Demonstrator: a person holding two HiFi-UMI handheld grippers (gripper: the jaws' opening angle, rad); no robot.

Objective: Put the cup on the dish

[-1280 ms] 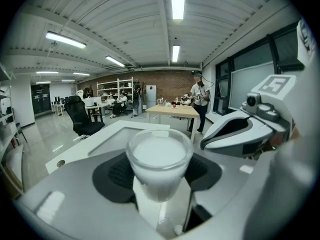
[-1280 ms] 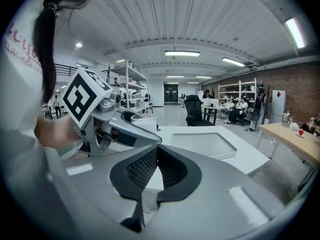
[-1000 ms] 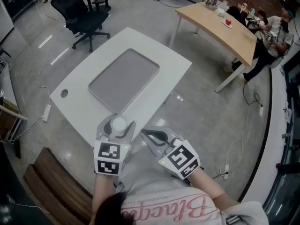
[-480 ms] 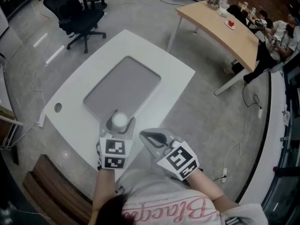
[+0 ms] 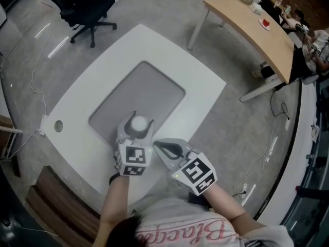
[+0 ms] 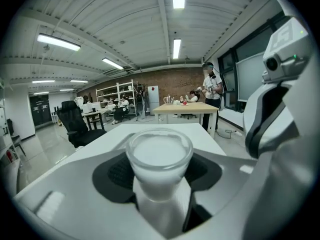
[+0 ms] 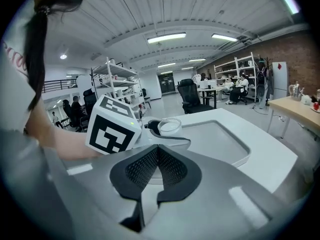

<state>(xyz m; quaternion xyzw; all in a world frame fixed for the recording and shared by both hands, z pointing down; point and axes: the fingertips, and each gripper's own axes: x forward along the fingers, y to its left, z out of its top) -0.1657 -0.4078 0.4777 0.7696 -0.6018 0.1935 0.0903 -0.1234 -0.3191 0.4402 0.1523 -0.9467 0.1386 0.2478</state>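
**One cup, gripped upright, poised at the dish's near edge**

Head view: my left gripper had its jaws clamped on the cup. The cup hung over the near edge of the grey dish on the white table. From above I could not tell whether its base touched. My right gripper sat just beside it, on the cup's right, carrying nothing.

Left gripper view: both pads pressed the cup's lower wall, and the rim stood clear above them. The mouth faced up and the long axis ran vertical, with no lean that I could see.

Right gripper view: the jaws were together, pad against pad, with nothing between them. The cup showed ahead at the dish's near rim.

As I judged it, the step in hand was the set-down. To do it well, I would carry the cup a little further in, off the raised rim and over the flat floor of the dish. I would hold it level, lower it straight down, and part the jaws only once the base sat flat. The right gripper should stay clear of the cup's side throughout.
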